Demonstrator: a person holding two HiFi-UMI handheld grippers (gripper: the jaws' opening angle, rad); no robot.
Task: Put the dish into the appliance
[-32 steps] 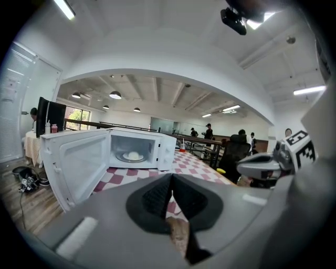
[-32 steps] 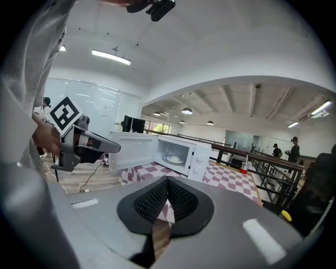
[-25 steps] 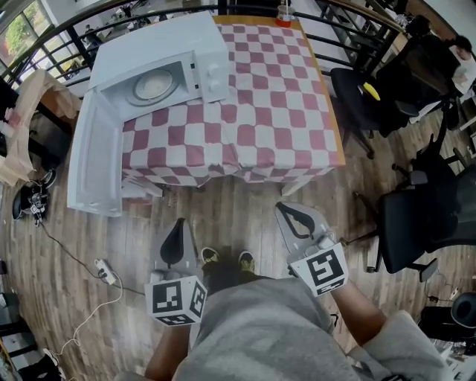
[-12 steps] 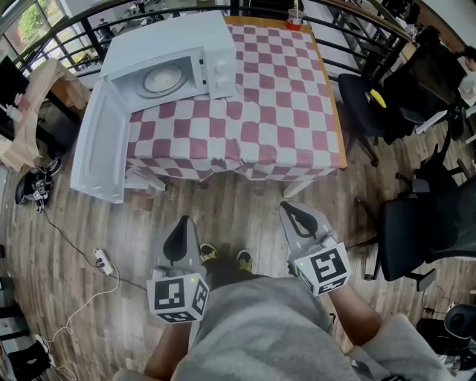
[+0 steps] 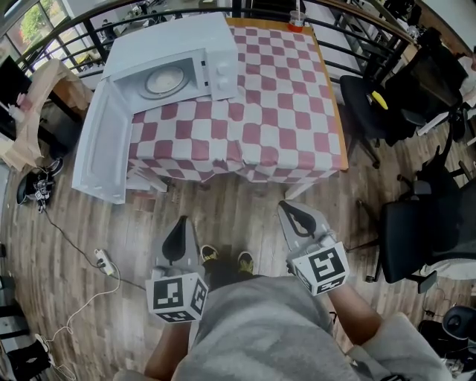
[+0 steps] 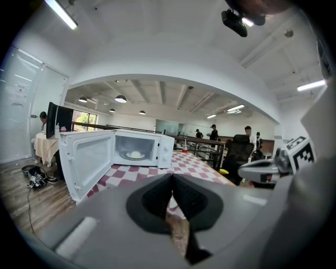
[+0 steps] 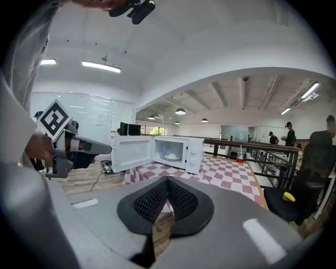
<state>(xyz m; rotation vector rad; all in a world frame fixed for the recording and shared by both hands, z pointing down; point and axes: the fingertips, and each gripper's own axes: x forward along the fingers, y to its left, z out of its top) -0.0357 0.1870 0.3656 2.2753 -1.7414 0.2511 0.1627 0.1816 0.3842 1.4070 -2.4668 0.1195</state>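
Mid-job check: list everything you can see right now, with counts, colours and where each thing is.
microwave: 1, white, far left corner of the table, door swung open
dish: 1, pale, inside the microwave
table: 1, red-and-white checked cloth, ahead of the person
cup: 1, red, far edge of the table
office chairs: 2, black, right of the table
yellow object: 1, on the farther chair's seat
power strip: 1, white, on the floor at left
left gripper: 1, grey, jaws shut, empty
right gripper: 1, grey, jaws shut, empty
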